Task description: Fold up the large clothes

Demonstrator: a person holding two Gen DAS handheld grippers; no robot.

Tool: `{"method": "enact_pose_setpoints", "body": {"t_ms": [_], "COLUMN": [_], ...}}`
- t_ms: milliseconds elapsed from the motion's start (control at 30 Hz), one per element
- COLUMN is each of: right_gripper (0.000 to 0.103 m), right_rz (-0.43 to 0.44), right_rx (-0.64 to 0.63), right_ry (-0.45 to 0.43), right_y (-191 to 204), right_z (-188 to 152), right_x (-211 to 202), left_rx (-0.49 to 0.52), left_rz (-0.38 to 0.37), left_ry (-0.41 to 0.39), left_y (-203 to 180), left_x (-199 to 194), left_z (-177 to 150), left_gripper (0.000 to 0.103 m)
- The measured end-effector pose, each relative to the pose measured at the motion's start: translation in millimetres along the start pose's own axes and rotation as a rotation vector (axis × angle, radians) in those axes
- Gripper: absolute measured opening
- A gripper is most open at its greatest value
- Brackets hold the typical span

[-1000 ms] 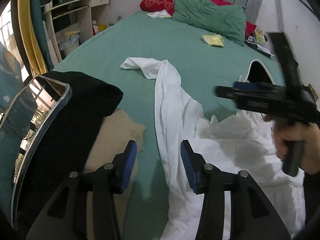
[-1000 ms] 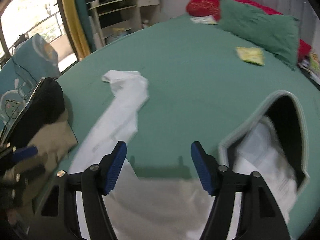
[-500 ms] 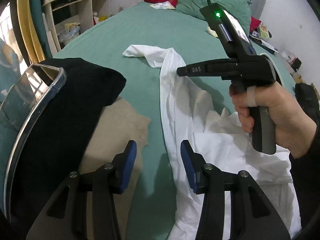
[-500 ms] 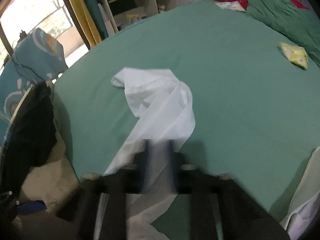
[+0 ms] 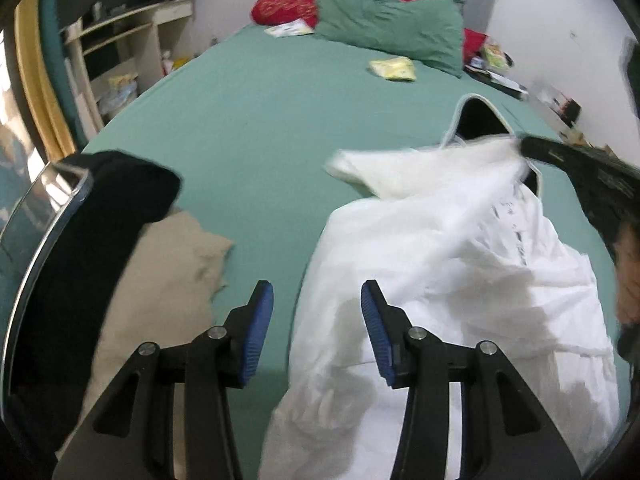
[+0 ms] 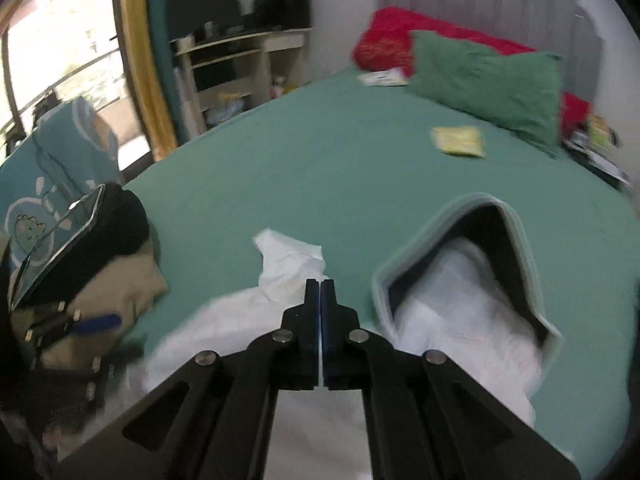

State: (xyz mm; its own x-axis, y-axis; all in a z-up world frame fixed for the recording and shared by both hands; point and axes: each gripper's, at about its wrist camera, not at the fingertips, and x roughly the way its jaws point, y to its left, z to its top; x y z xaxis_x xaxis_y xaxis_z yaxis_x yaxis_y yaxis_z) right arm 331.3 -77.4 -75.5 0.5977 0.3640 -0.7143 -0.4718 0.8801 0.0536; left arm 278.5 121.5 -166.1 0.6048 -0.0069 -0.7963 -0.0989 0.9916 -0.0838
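Observation:
A large white garment (image 5: 460,260) lies crumpled on the green bed sheet (image 5: 260,120). My right gripper (image 6: 321,284) is shut on its long sleeve (image 6: 288,268), with a thin line of white cloth between the pads. In the left wrist view the right gripper (image 5: 528,150) comes in from the right edge and holds the sleeve stretched across the garment's body. My left gripper (image 5: 316,300) hovers open over the garment's left edge with nothing between its blue pads (image 5: 260,332).
A black garment (image 5: 100,220) and a tan one (image 5: 168,264) lie at the near left, beside a shiny framed panel (image 5: 32,216). A black pouch with a pale rim (image 5: 480,120) stands behind the white garment. Pillows (image 5: 392,28) and a yellow packet (image 5: 394,68) lie far back.
The right gripper shut on the sleeve and drew it from the middle of the bed to the right, over the garment's body. The left gripper stayed open and shifted only a little.

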Motion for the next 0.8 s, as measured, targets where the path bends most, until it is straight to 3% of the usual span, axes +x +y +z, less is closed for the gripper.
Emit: {"method": "enact_pose_setpoints", "body": {"t_ms": [100,200,333,400,533,633,700,800], "right_gripper": [0.001,0.001,0.002,0.008,0.013,0.027,0.041,0.042], "right_rz": [-0.04,-0.071,-0.104,-0.122,-0.091,-0.013,0.06,0.1], "right_rx": [0.081,0.144,0.228,0.26,0.253,0.191,0.15,0.116], "right_ry": [0.05,0.197,0.289,0.289,0.201,0.168,0.173,0.203], "right_y": [-18.9,-36.5,-64.8,-76.5,-78.0,-56.5,-44.7,-31.1], "right_z": [-50.1,-113.9,-163.7,-163.7,-123.8,-88.2,-67.5,-54.6], "right_x": [-33.1,-37.9,-50.9,-56.1,-44.4,-7.1,26.3,67.5], "left_rx": [0.056,0.104,0.121,0.143,0.118,0.086,0.076,0.062], "left_rz": [-0.018,-0.054,-0.055,-0.04,-0.04,-0.067,-0.074,-0.091], "left_ry": [0.041,0.124,0.161,0.148,0.136,0.158,0.182,0.208], "left_y": [-20.9,-37.7,-41.2,-40.4,-31.2,-20.8,-15.4,-15.5], "left_x": [10.1,26.5,35.6,34.3,38.0,47.1,56.8,68.8], "left_z": [-7.6,-19.1,-23.8,-17.5,-3.9,2.4,-0.4,-6.1], "left_gripper": [0.048,0.048,0.048,0.048,0.048,0.048,0.048,0.048]}}
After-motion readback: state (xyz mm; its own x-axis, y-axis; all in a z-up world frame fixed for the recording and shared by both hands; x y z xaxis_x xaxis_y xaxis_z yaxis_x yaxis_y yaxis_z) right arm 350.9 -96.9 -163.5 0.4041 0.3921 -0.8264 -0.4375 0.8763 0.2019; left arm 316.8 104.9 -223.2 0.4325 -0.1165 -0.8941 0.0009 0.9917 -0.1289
